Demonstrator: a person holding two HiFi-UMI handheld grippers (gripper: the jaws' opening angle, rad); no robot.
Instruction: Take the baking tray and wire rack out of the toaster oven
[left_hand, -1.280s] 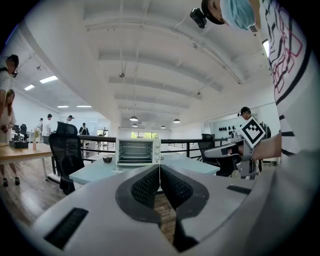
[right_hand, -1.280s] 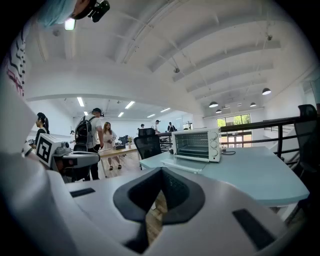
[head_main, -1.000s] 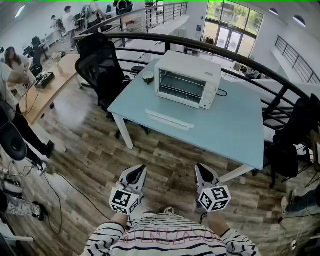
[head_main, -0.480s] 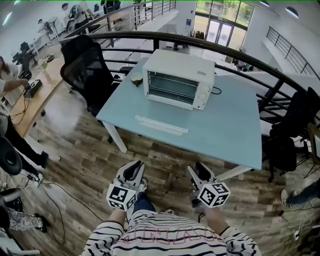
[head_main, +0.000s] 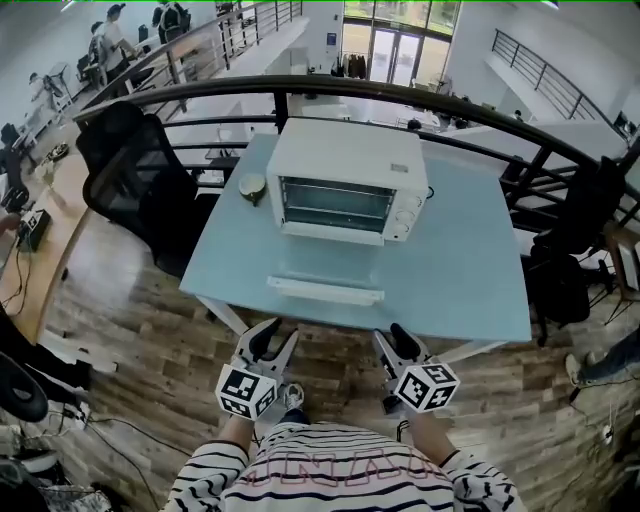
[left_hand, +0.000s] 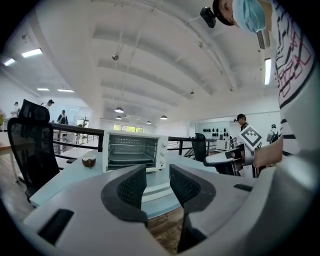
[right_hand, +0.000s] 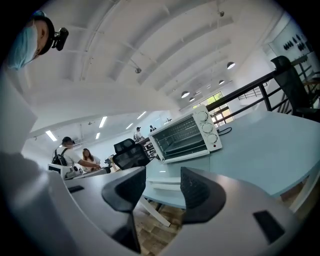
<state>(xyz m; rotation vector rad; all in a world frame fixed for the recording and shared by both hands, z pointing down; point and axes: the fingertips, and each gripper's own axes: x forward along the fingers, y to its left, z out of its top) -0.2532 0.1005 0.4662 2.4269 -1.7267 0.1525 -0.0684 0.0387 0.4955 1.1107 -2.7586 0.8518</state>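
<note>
We are holding the left gripper (head_main: 277, 333) and right gripper (head_main: 389, 338) empty before the near edge of the table (head_main: 470, 275), jaws just opening apart, ready for the baking tray (left_hand: 126, 160) and wire rack (left_hand: 126, 152) sitting inside the closed toaster oven (head_main: 345, 165) farther back.

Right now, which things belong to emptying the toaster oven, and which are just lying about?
Job: white box-shaped toaster oven with glass door; metal shelves inside it; left gripper and right gripper, jaws just opened, nothing between them.
Lying about: small brown round bowl; long white flat strip; black mesh office chair.
</note>
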